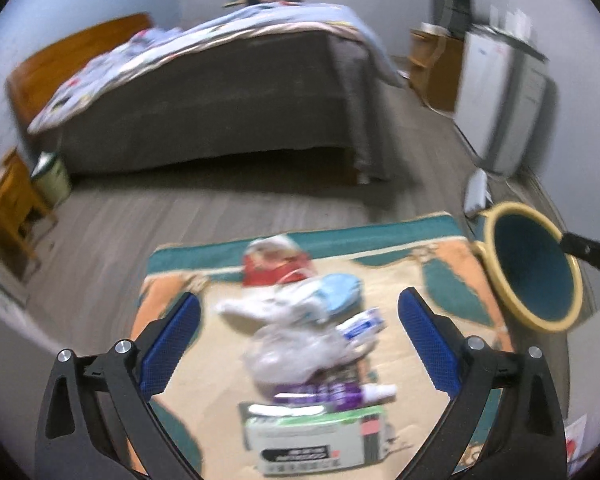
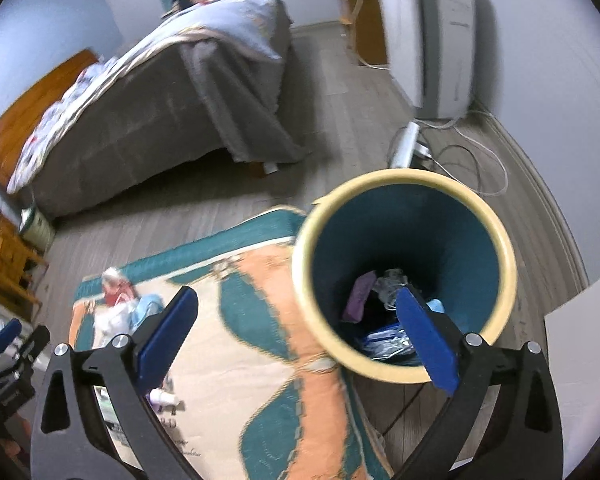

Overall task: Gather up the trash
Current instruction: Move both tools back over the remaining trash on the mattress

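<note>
Left wrist view: my left tongs (image 1: 299,334) stand wide apart and hold nothing, hanging over the litter.
Right wrist view: my right tongs (image 2: 297,334) stand just as wide apart, nothing between them; the right-hand finger hangs over the bin's mouth.
Trash pile (image 1: 300,320): lies loose on the patterned rug (image 1: 440,280) below the left tongs. I make out a crumpled white wrapper (image 1: 268,306), a clear plastic bag (image 1: 296,354), a purple tube (image 1: 332,394), a green-and-white box (image 1: 312,436) nearest me and a red packet (image 1: 276,262) farthest off.
Bin (image 2: 404,276): teal inside with a cream rim, standing at the rug's edge on the wooden floor, to the right of the pile. Some litter already lies at its bottom.
Beyond: bed (image 1: 204,96) across the floor, white appliance by the wall, cables behind the bin.
Stage, my guess: a pick has yet to be made; much remains on the rug.
Risk: items overlap, so closing on the bag could drag the tube or wrapper along and drop them short of the bin.
Risk: thin plastic may slip out of the pads during the carry.
Risk: both pictures are blurred, so aim at a small piece is uncertain.
</note>
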The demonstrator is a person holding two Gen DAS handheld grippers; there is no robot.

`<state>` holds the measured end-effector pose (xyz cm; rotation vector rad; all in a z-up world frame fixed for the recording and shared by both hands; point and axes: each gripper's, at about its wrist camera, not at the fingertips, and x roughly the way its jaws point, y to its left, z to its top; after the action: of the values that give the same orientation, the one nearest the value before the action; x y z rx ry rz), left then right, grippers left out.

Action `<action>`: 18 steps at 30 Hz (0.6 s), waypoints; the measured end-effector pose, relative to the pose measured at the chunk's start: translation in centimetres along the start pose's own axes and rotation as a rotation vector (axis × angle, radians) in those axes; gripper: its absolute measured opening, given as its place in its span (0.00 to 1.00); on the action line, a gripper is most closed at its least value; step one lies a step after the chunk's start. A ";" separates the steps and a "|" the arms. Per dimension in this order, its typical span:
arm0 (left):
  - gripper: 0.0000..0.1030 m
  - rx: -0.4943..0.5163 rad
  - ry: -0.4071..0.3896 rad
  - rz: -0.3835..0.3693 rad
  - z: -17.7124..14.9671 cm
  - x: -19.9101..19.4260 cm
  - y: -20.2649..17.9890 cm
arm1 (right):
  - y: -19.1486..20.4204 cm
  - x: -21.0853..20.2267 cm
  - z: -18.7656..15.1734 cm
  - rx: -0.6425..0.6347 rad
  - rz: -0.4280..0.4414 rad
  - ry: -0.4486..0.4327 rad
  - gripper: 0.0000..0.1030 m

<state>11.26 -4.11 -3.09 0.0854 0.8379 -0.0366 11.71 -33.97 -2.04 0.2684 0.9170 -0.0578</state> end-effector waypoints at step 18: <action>0.95 -0.179 0.062 0.033 -2.7 2.0 10.5 | 14.6 1.6 -3.0 -0.289 0.053 0.081 0.95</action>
<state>11.27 6.60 -5.78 -0.0687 0.8981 0.0724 12.71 -19.02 -2.07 0.0267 0.9852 0.1348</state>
